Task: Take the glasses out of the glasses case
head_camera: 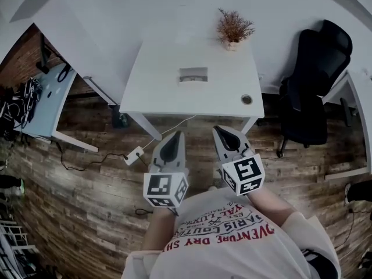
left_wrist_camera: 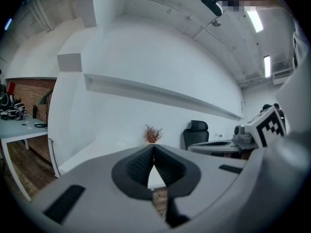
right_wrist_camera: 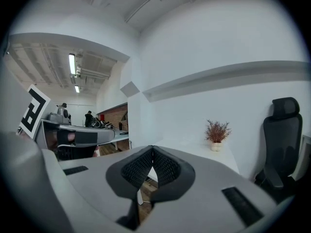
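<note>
The glasses case point(head_camera: 193, 74), a small grey box, lies near the middle of the white table point(head_camera: 157, 80); I cannot tell whether it holds glasses. Both grippers hang in front of the person's chest, short of the table's near edge and well away from the case. The left gripper point(head_camera: 174, 136) is shut with nothing between its jaws, its tips meeting in the left gripper view point(left_wrist_camera: 154, 147). The right gripper point(head_camera: 221, 130) is also shut and empty, as the right gripper view point(right_wrist_camera: 152, 148) shows. The case does not show in either gripper view.
A small potted plant point(head_camera: 234, 28) stands at the table's far edge and a round cable hole point(head_camera: 247, 99) is at its near right corner. A black office chair point(head_camera: 314, 80) stands to the right, another desk point(head_camera: 49, 97) to the left. A power strip point(head_camera: 133, 155) lies on the wooden floor.
</note>
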A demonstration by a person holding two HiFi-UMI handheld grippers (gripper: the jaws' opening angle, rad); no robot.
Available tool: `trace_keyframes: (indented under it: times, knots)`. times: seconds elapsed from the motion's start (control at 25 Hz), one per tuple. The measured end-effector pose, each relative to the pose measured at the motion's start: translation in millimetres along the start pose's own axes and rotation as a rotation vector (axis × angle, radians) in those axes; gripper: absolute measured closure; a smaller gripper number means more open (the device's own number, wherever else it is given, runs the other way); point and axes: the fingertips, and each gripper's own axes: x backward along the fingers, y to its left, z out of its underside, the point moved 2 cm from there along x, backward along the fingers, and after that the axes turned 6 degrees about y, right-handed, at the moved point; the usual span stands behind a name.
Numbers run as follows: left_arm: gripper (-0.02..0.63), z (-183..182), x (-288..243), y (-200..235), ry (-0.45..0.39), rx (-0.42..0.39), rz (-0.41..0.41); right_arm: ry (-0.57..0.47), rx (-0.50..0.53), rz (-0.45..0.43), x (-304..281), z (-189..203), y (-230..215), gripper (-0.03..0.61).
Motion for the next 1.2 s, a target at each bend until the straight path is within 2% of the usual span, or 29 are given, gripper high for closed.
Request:
trace_keyframes:
  times: [0.2, 0.44, 0.76, 1.2]
  knots:
    - [0.617, 6.0, -29.7, 4.1, 0.042, 0.011, -0.024, 0.028, -0.036, -0.012, -22.3, 6.4, -29.3, 0.566]
    - [0.617, 15.0, -59.0, 21.8, 0.099, 0.033, -0.027, 0.087, -0.066, -0.026, -50.7, 20.1, -40.5, 0.566]
    - [0.617, 1.9, -129.6, 64.3, 0.12, 0.029, 0.056, 0.125, -0.095, 0.045, -115.6, 16.7, -68.8, 0.566]
    - [0.617, -20.0, -242.9, 169.0, 0.186, 0.049, 0.187, 0.198, -0.124, 0.155, -247.1, -11.2, -102.6, 0.566]
